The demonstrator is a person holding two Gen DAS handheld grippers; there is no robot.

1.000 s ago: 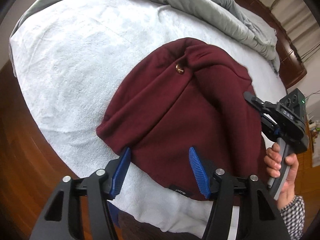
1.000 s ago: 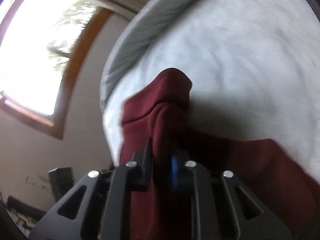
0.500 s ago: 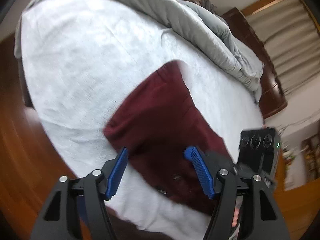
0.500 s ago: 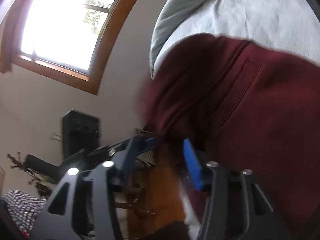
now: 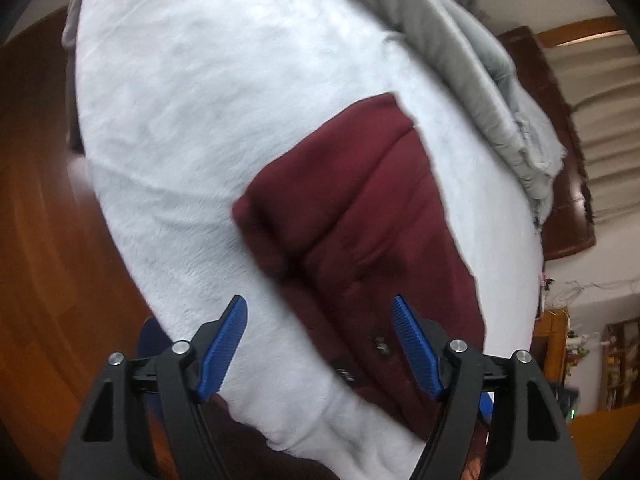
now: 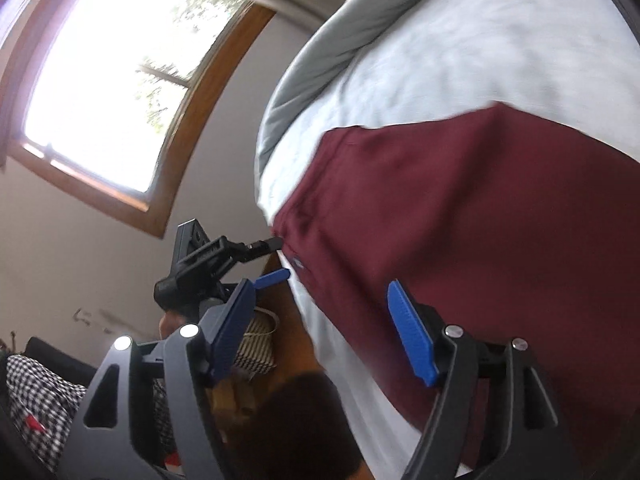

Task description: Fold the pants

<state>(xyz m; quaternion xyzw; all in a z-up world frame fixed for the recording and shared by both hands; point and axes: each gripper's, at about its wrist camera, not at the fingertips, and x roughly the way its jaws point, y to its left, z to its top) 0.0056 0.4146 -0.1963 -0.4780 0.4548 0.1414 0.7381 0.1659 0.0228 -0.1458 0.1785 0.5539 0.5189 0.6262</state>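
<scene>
The dark red pants (image 5: 360,216) lie folded flat on the white blanket (image 5: 192,128), near the edge of the bed. The left gripper (image 5: 320,344) and the right gripper (image 6: 320,332) have both just been opening; each now stands wide, holding nothing. For a neat finish, I would press the edges gently so the layers stay lined up.

Folded maroon pants (image 5: 360,216) lie on the white blanket (image 5: 192,120), left gripper (image 5: 320,344) jaws just opened wider, empty.
</scene>
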